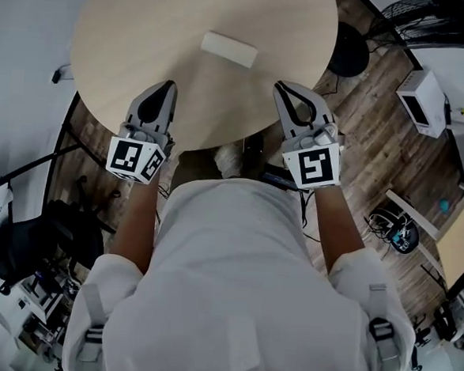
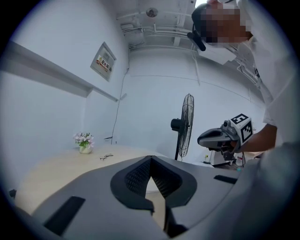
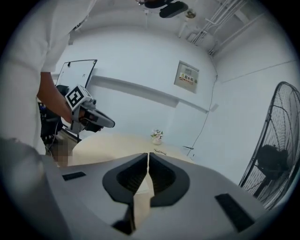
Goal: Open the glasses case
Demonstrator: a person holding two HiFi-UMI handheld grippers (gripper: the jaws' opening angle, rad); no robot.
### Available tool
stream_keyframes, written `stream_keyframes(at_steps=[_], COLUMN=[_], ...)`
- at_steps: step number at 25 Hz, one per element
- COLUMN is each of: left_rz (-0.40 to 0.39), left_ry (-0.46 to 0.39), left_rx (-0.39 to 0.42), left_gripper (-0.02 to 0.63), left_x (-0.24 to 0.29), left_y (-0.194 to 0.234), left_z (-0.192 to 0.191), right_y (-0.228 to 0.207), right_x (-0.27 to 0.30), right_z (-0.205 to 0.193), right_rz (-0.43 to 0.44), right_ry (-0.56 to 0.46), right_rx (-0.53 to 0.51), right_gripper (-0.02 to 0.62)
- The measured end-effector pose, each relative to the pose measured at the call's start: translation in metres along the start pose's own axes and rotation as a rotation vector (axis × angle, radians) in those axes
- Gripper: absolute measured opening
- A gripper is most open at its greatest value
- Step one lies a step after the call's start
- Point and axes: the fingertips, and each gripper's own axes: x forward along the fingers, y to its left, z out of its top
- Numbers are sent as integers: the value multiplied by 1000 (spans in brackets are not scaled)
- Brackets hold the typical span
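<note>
The glasses case [image 1: 229, 49] is a cream rectangular box lying closed on the round beige table [image 1: 132, 23], far of centre. My left gripper [image 1: 171, 84] hovers over the table's near edge, left of the case and well short of it, jaws shut and empty. My right gripper [image 1: 279, 86] is held level with it on the right, also shut and empty. In the left gripper view the jaws [image 2: 150, 158] meet at the tip, and the right gripper [image 2: 220, 137] shows beyond them. The right gripper view shows closed jaws [image 3: 148, 153] and the left gripper [image 3: 93, 119] to the left.
A small flower pot [image 2: 84, 141] and a pair of glasses [image 2: 106, 157] sit at the table's far side. A standing fan [image 2: 185, 125] is beyond the table. A white box [image 1: 422, 100] and cables lie on the wooden floor at right, and a black chair [image 1: 30, 242] stands at left.
</note>
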Motion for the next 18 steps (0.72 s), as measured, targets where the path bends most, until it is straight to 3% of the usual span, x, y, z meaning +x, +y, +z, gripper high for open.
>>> stream_keyframes(at_steps=[4, 8, 13, 18], left_rz=[-62, -93, -164, -200], left_ry=[16, -12, 27, 46], left_rx=[27, 54, 30, 8], left_gripper=[12, 12, 12, 12], left_x=[17, 28, 43, 59], left_y=[19, 42, 67, 56], left_z=[-10, -11, -37, -70], right_y=[9, 17, 26, 26], right_x=[35, 68, 100, 117], right_z=[-3, -20, -49, -101], right_rz=[-1, -4, -26, -12], right_ry=[19, 117, 209, 284], right_rx=[-84, -186, -185, -185], right_gripper=[28, 29, 35, 80])
